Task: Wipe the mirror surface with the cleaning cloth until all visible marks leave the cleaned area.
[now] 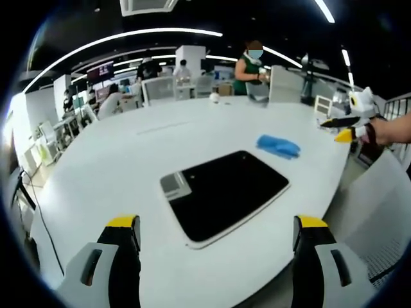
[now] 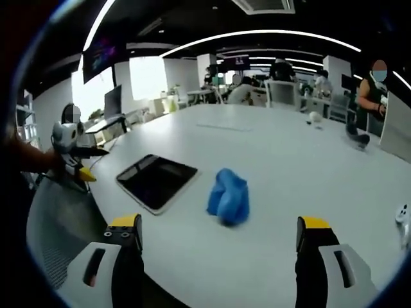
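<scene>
Lying apart: mirror (image 1: 225, 192); cleaning cloth (image 2: 229, 196); jaws seemingly spread.

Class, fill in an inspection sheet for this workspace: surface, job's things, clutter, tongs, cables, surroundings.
Surface: large white table, mostly bare.
Job's things: dark mirror lying flat near the table edge; blue cloth crumpled beside it, apart from it.
Clutter: small white ball and a dark object far across the table.
Tongs: left tongs open, empty; right tongs open, empty, cloth ahead of them.
Cables: dark cable hanging off the table's edge.
Surroundings: office with desks, chairs, monitors, ceiling light strips, several people.
</scene>
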Demonstrator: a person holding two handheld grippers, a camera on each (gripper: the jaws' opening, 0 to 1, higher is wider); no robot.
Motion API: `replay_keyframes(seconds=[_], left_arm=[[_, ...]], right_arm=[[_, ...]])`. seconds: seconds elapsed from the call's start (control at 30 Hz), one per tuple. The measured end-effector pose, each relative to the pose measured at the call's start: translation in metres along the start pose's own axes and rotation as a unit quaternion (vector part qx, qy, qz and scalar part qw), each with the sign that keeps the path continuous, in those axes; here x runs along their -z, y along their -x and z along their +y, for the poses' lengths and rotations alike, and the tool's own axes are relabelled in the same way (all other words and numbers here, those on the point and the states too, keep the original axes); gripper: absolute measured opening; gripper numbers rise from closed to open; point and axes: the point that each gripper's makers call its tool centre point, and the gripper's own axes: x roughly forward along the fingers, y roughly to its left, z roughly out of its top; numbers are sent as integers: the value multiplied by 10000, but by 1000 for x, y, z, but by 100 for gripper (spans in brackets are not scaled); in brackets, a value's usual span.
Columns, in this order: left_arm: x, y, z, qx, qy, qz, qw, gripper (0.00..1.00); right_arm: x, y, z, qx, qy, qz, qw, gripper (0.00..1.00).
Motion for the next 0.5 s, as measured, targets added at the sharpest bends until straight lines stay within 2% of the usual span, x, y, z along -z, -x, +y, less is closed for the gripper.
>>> replay_keyframes(seconds=[0.2,0.3,0.5], left_arm=[[0,1,1,-21,33,-13,10000,99],[1,1,1,-21,34,-12,10000,99],[2,1,1,-40,33,24,10000,99]], right_arm=[[-37,-1,-10,9,-74,-175,9998,97],[-53,-7,-10,-163,-169,-270,9994,93],[-78,-23,-14,-120,131,-311,9994,88]])
